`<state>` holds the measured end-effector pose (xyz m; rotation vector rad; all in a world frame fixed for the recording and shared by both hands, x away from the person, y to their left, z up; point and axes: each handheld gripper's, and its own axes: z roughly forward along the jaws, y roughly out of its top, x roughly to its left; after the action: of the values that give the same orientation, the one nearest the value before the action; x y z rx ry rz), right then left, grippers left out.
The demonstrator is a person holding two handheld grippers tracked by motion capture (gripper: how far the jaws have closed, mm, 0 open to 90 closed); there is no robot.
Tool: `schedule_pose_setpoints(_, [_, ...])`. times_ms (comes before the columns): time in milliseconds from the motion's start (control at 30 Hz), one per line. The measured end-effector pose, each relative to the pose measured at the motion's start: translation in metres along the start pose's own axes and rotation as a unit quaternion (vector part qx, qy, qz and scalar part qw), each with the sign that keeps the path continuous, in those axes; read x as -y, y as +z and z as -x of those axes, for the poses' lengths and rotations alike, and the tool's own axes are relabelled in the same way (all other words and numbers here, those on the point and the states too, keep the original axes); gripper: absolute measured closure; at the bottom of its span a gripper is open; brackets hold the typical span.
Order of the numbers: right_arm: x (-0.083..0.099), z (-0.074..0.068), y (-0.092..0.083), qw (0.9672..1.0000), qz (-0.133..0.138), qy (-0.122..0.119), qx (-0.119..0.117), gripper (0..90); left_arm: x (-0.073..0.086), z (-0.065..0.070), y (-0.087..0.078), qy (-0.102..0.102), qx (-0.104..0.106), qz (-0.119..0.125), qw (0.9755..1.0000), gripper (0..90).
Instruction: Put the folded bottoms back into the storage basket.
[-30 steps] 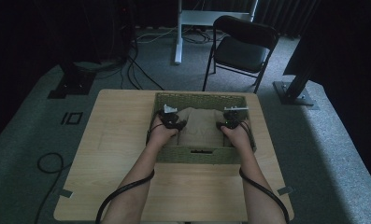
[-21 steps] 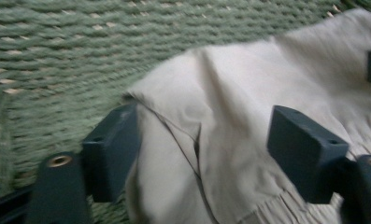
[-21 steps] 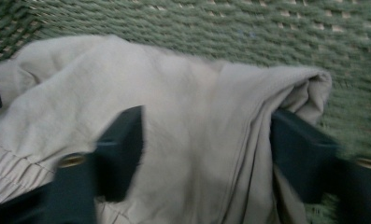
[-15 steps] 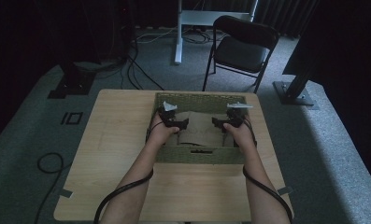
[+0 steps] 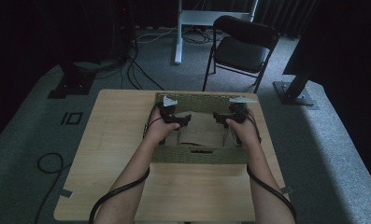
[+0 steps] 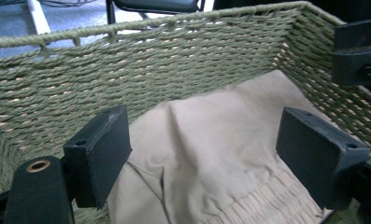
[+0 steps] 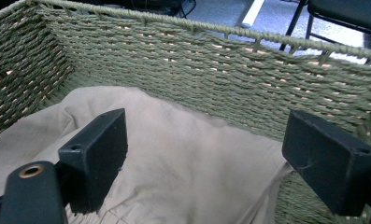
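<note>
Two handheld grippers hang over an olive-green woven rope basket [image 5: 199, 155] that sits toward the far edge of the pale wooden table [image 5: 113, 154]. A crumpled beige cloth garment with a gathered waistband [image 5: 199, 133] lies loose on the basket's floor, spread from wall to wall.

On the person's left, the left gripper [image 5: 179, 120] has its black jaws wide apart; they have just been opening, and nothing is pinched between them. In the left gripper view [image 6: 211, 158] the cloth [image 6: 211, 149] lies below and beyond the two pads, apart from both, with its gathered band nearest the camera.

By the basket's right wall, the right gripper [image 5: 221, 118] also stands wide, having likewise just been opening. In the right gripper view [image 7: 216, 163] the cloth [image 7: 183, 158] lies under the gap between the pads, clear of both, against the far woven wall [image 7: 211, 70].
</note>
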<state>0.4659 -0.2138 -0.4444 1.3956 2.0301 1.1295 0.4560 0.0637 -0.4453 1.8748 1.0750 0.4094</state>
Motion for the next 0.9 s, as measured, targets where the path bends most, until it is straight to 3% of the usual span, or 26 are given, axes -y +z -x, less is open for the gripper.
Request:
schedule_pose_setpoints(567, [-0.009, -0.007, -0.032, 0.9996, 0.018, -0.017, -0.014, 13.9, -0.017, 0.014, -0.035, -0.012, 0.040, 0.043, 0.9982, 18.2])
schedule_pose_setpoints(900, [-0.005, -0.009, -0.049, 0.9989, 0.027, -0.034, -0.015, 14.0, -0.018, 0.024, -0.056, 0.006, 0.047, 0.047, 0.9978, 18.2])
